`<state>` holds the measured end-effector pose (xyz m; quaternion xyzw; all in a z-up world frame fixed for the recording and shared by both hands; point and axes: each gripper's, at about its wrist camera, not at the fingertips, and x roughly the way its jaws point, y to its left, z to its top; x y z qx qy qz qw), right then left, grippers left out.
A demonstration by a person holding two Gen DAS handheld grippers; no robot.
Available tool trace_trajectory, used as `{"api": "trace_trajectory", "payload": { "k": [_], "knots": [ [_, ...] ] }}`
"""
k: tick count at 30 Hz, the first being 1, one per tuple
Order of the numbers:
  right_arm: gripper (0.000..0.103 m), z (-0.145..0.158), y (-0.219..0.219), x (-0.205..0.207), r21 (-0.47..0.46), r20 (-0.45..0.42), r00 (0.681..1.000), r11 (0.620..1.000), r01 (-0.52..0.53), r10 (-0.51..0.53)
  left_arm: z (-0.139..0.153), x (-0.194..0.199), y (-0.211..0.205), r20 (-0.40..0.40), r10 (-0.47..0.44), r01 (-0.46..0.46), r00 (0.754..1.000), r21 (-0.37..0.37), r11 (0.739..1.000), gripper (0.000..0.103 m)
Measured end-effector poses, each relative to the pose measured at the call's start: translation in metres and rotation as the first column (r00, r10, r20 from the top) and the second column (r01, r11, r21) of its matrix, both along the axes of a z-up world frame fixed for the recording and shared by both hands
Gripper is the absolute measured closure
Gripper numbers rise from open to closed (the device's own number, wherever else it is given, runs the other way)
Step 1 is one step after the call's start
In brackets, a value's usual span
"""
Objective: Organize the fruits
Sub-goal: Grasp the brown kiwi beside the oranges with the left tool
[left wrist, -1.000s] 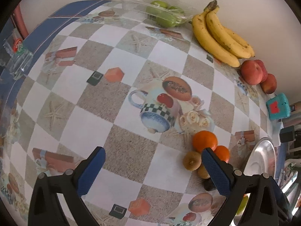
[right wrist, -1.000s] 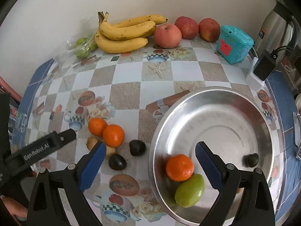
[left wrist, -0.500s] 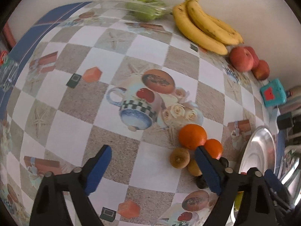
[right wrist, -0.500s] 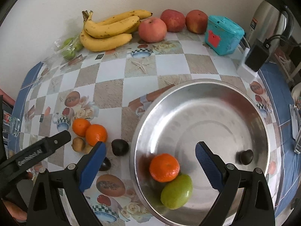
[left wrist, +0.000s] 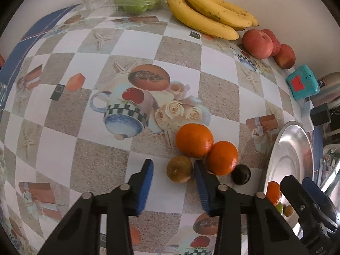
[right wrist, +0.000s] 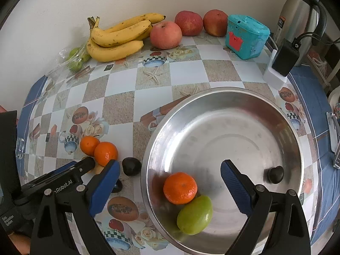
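The left hand-held gripper (left wrist: 173, 170) has just been closing, its jaws bracketing the brown kiwi (left wrist: 179, 169) on the table (left wrist: 102, 153), pads not yet pressing. Only the right wrist view shows inside the steel bowl (right wrist: 212, 114): a tangerine (right wrist: 180, 188), a green fruit (right wrist: 195, 214), one dark fruit (right wrist: 275, 174). The right hand-held gripper (right wrist: 167, 177) hangs spread wide above it.

A teal box (right wrist: 246, 37), a steel kettle (right wrist: 297, 12) and a black adapter (right wrist: 284, 60) stand beside the wall.

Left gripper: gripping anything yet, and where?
Nothing held. The left gripper has just been closing around the kiwi; a gap shows beside its left pad.
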<state>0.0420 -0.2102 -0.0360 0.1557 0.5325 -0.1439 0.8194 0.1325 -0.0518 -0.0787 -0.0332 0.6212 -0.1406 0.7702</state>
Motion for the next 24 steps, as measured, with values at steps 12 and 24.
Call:
{"api": "trace_trajectory", "payload": {
  "k": [12,24],
  "knots": [
    [0.007,-0.003,-0.004,-0.002,0.012,-0.007,1.0,1.0,0.013,-0.013,-0.001,0.0,0.0,-0.02,0.013,-0.014,1.0,-0.035,0.999,0.076],
    [0.007,-0.004,0.005,0.003,0.017,-0.009,0.999,0.999,-0.039,0.039,0.01,0.003,0.033,-0.012,0.119,-0.119,0.993,-0.036,0.992,0.076]
  ]
}}
